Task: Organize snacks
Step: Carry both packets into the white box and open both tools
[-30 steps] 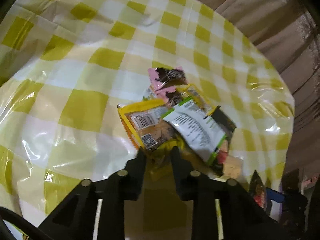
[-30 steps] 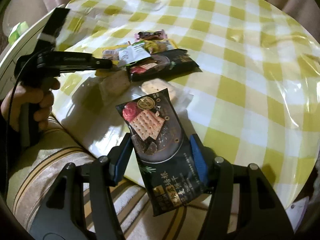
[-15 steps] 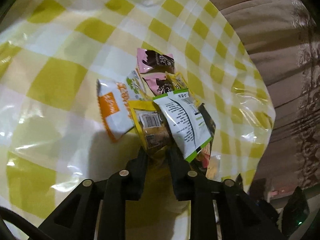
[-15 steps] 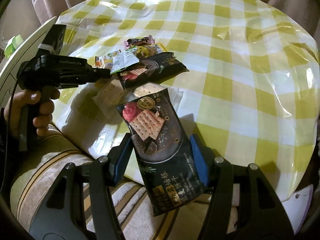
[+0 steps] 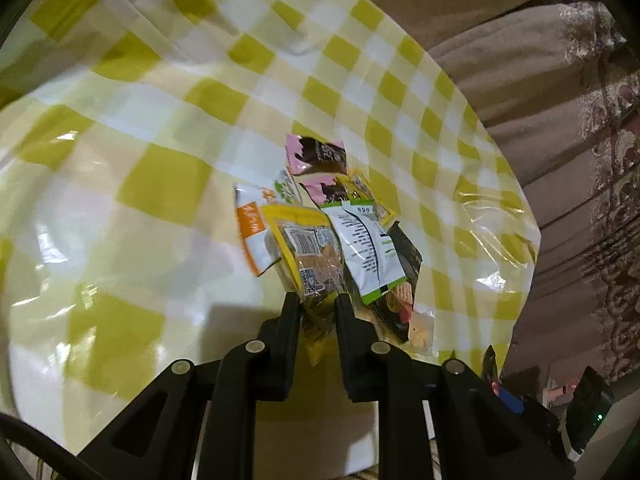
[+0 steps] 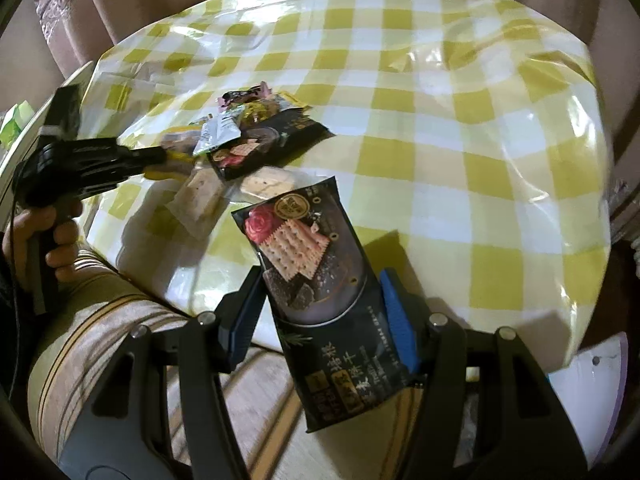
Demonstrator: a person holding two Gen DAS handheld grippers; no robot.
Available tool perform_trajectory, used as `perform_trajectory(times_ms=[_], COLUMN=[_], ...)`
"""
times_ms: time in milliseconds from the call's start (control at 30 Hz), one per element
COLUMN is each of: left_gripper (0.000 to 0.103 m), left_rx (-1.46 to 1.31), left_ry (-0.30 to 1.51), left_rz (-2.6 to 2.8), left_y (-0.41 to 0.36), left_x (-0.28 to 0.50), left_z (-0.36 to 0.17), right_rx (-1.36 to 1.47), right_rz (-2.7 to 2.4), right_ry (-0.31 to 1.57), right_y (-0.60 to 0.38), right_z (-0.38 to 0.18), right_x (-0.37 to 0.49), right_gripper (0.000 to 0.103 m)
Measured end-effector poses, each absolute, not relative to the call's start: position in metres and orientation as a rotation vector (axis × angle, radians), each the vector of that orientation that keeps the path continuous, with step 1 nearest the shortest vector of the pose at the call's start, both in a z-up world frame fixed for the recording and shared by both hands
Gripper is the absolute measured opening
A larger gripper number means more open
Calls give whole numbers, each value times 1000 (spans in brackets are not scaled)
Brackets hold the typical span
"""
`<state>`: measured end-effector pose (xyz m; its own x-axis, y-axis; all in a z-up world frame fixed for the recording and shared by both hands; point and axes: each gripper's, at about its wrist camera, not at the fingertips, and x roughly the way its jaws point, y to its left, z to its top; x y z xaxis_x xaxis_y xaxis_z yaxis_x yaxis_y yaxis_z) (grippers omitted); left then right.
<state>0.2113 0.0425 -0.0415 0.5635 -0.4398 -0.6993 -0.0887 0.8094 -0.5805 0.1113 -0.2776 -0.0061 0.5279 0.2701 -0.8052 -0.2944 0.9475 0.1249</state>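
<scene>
My left gripper (image 5: 317, 303) is shut on the near end of a yellow-edged clear snack packet (image 5: 306, 249) and holds it over the pile of snacks. The pile holds an orange-and-white packet (image 5: 251, 230), a white-and-green packet (image 5: 366, 248), pink packets (image 5: 316, 156) and a black cracker pack (image 5: 402, 276). My right gripper (image 6: 320, 286) is shut on a large black cracker pack (image 6: 320, 280) above the table's near edge. The left gripper (image 6: 156, 155) and the pile (image 6: 256, 132) also show in the right wrist view.
The round table (image 6: 460, 128) has a yellow-and-white checked cloth under clear plastic. Two clear-wrapped biscuits (image 6: 200, 196) lie near the front edge. Curtains (image 5: 540, 80) hang behind. A striped cushion (image 6: 100, 320) lies below the table's edge.
My left gripper has lifted the yellow packet and drawn it back, which uncovered the orange-and-white packet. My right gripper has moved closer over the table with the black pack.
</scene>
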Motion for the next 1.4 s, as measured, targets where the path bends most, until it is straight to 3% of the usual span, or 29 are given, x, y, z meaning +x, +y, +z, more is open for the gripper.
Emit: perform_trajectory(times_ms=[267,467,833,1400], left_gripper=[18,18,18,19], left_rx=[-641,-590,-443,-71], left_ry=[901,883,937,1166], left_rz=[-219,-326,-590,-880], left_y=[50,11,-109,-320], left_x=[178,166,157,129], left_z=[-21,3,22,1], right_rx=[9,32,106,267], right_rz=[299,256,136,-138], right_ry=[954,945,946,995], right_y=[-303,-327,-397,-535], right_z=[-5,-4,-12,-52], right_x=[100,88,57,8], right_gripper=[62,62,62,62])
